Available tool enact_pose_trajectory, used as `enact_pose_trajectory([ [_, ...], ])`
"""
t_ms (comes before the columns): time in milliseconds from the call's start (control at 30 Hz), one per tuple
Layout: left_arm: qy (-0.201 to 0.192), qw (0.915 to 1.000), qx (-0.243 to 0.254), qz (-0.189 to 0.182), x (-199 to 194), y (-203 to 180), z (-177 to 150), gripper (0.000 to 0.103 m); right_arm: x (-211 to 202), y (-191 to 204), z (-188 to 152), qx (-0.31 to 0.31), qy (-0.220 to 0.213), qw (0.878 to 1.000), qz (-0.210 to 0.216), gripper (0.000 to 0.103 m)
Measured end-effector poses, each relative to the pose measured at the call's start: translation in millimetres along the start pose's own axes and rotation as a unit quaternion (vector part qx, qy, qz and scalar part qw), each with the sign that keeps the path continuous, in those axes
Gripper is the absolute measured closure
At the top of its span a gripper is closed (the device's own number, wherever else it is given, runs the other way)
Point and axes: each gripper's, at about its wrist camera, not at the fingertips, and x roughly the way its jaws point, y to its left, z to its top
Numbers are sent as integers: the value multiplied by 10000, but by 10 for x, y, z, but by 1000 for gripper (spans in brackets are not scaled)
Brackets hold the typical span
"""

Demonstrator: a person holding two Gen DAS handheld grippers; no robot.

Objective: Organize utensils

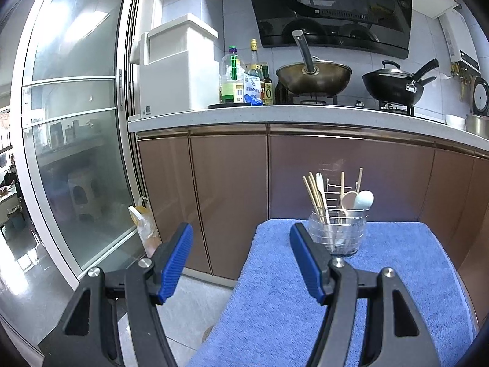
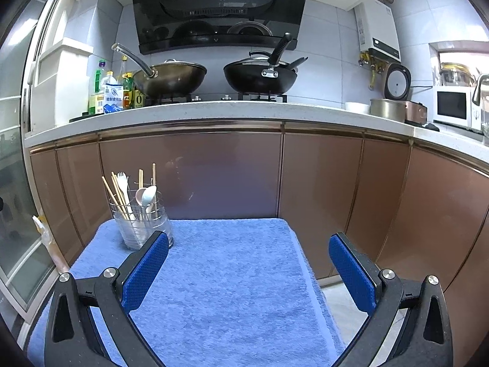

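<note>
This is a home kitchen. A white counter (image 2: 214,111) over brown cabinet doors (image 2: 189,171) carries a gas hob with a brass-coloured wok (image 2: 174,79) and a black lidded wok (image 2: 259,76) beneath a black range hood (image 2: 218,9). Oil bottles (image 2: 122,91), a rice cooker (image 2: 400,98) and a microwave (image 2: 454,105) stand along it, and a sliding glass door (image 1: 70,122) closes the left side.

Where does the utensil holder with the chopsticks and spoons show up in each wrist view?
Left wrist: the utensil holder stands right of centre at the far edge of the blue towel, just beyond the left gripper, whose jaws are open.
Right wrist: the holder is at left, beyond the open right gripper.
Shared landmark: the brass-coloured wok on the stove.
</note>
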Motion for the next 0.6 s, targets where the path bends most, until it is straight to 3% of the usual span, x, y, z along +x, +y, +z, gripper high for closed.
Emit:
enact_pose_trajectory([
  [600,29,10000,57,-18,-10,-93,-8,39,-17,128,25,-329,134,9992,-165,0],
])
